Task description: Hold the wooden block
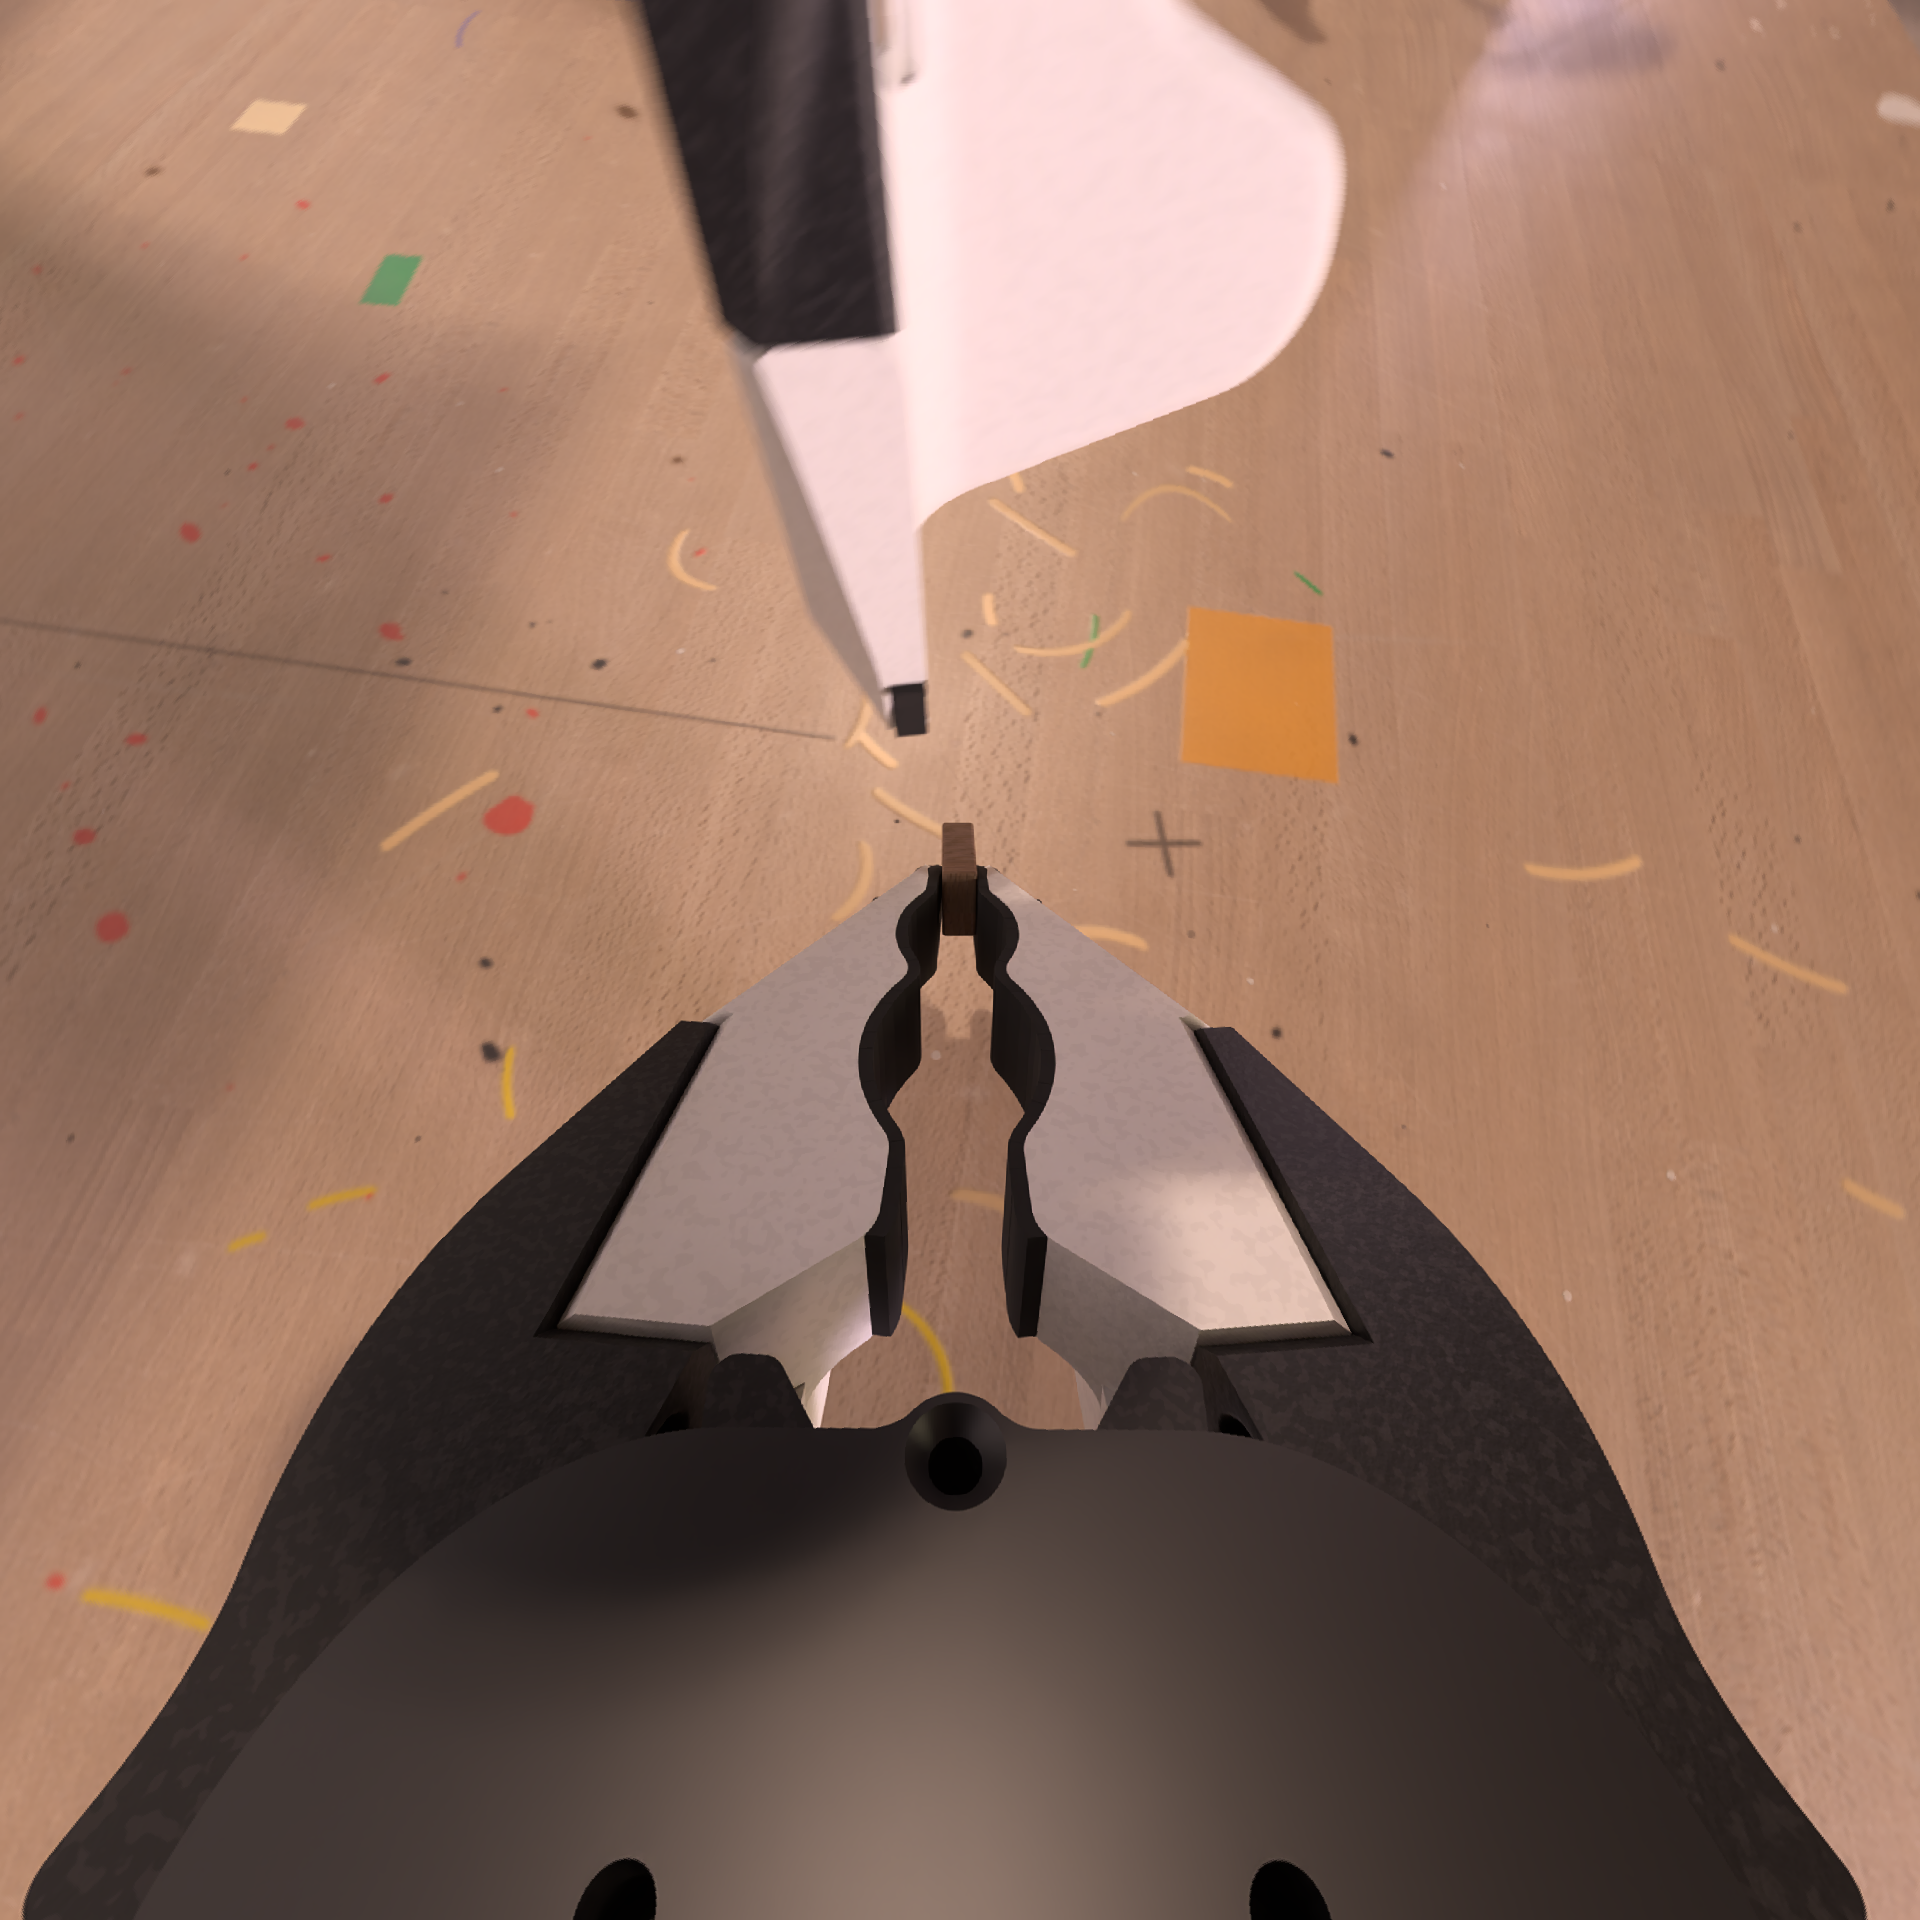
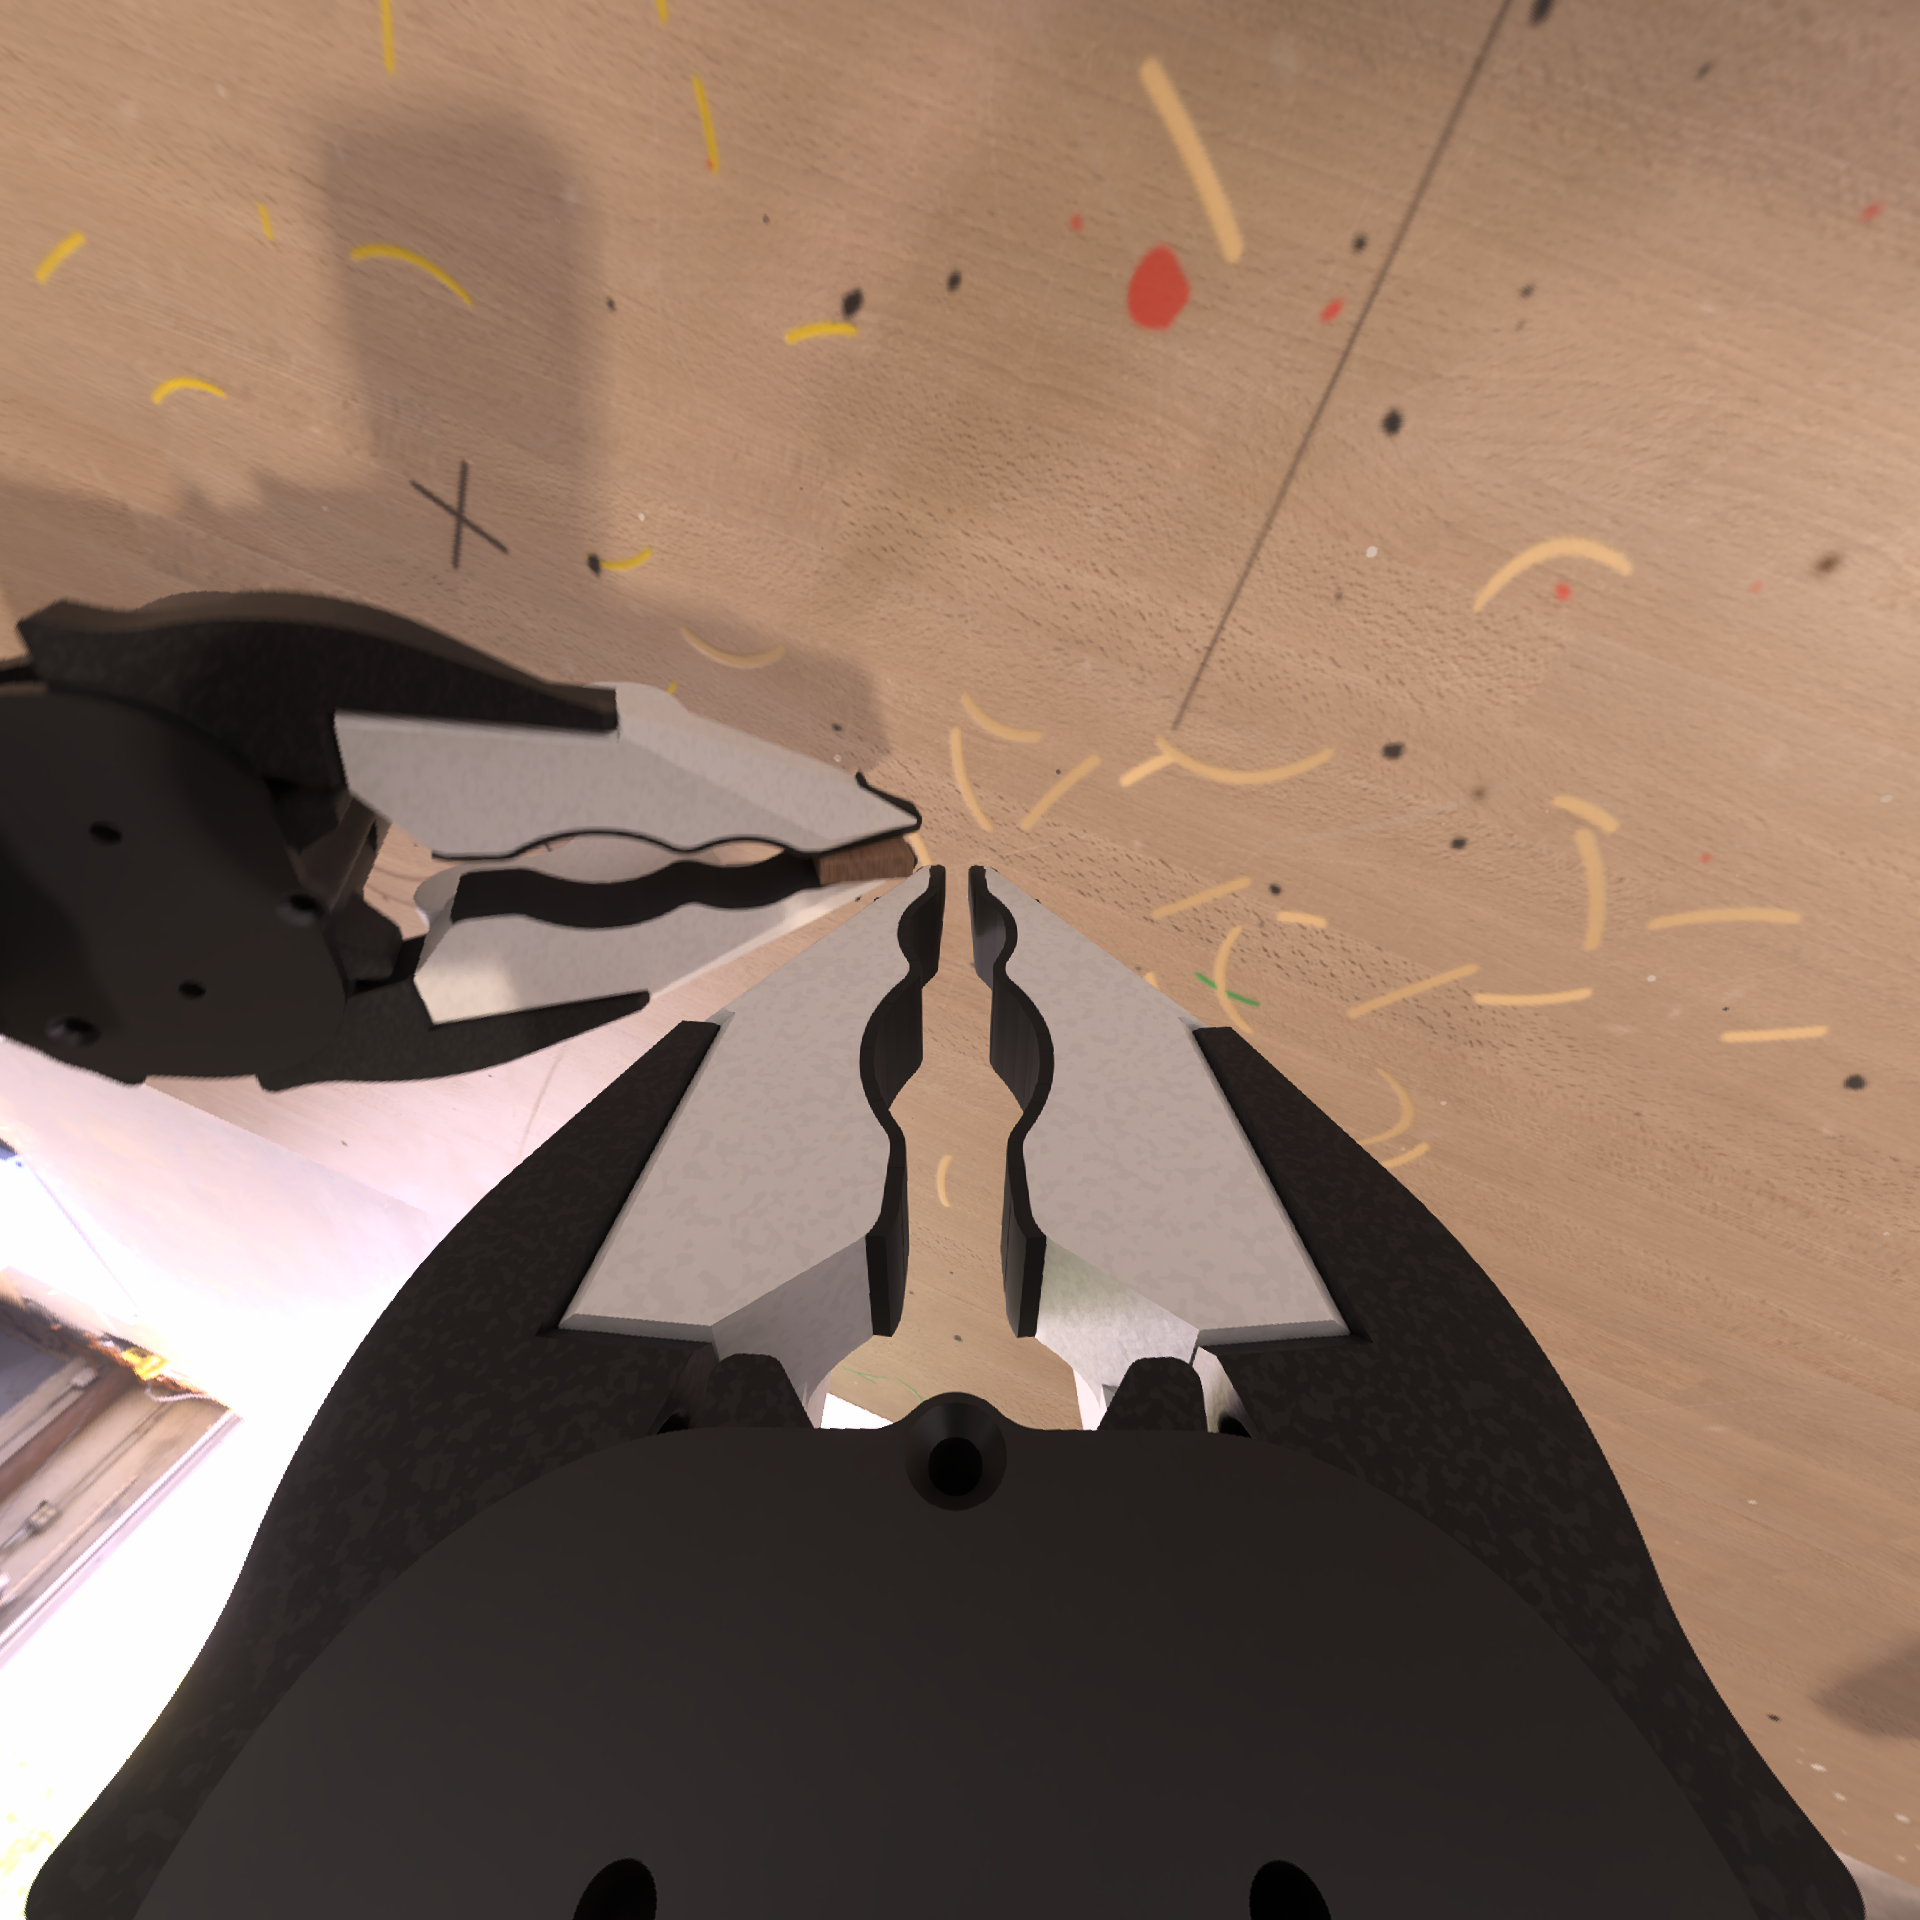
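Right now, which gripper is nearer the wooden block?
Left. The left gripper is shut on the wooden block, pinching it at its fingertips. The right gripper sits just beside the block with a narrow gap between its fingers, holding nothing.

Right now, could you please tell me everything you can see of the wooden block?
The wooden block is a small, thin brown piece with visible grain, darker on its lower face. It is pinched at the very tips of the left gripper, standing on edge and poking just past them, above the wooden tabletop. The right wrist view shows its end protruding; the right gripper is near, apparently not touching.
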